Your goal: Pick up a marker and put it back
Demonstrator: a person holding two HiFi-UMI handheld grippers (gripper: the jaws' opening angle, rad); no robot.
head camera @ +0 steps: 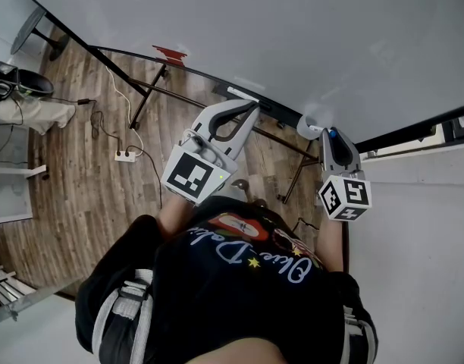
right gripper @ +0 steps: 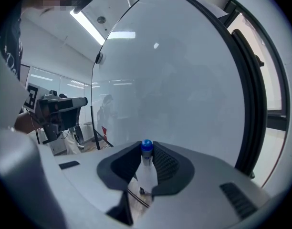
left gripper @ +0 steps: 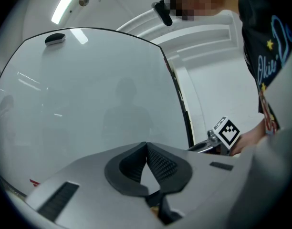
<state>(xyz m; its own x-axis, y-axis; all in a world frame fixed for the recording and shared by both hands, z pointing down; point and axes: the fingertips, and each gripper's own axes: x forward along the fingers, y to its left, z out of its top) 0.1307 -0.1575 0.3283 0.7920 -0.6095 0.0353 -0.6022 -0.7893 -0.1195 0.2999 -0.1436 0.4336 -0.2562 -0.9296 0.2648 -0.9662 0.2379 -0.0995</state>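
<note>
The right gripper (right gripper: pixel 146 149) is clamped on a white marker with a blue cap (right gripper: pixel 146 168). The marker's long axis runs along the jaws, cap pointing at the large glossy whiteboard (right gripper: pixel 184 80). The left gripper (left gripper: pixel 146 146), pads together and empty, faces the same whiteboard.

Your whiteboard (head camera: pixel 308 44) is glossy and smooth, bright with reflections, inside a dark, metal-looking frame (right gripper: pixel 246 94). The floor (head camera: pixel 73 165) to your left is matt wood plank. The left gripper (left gripper: pixel 146 146) and right gripper (right gripper: pixel 146 149) have matt grey plastic shells, and their fingers (right gripper: pixel 169 166) carry black ribbed pads. Your marker (right gripper: pixel 146 175) has a smooth white plastic barrel with a shiny blue end. Your shirt (head camera: pixel 217 294) is black cloth.
</note>
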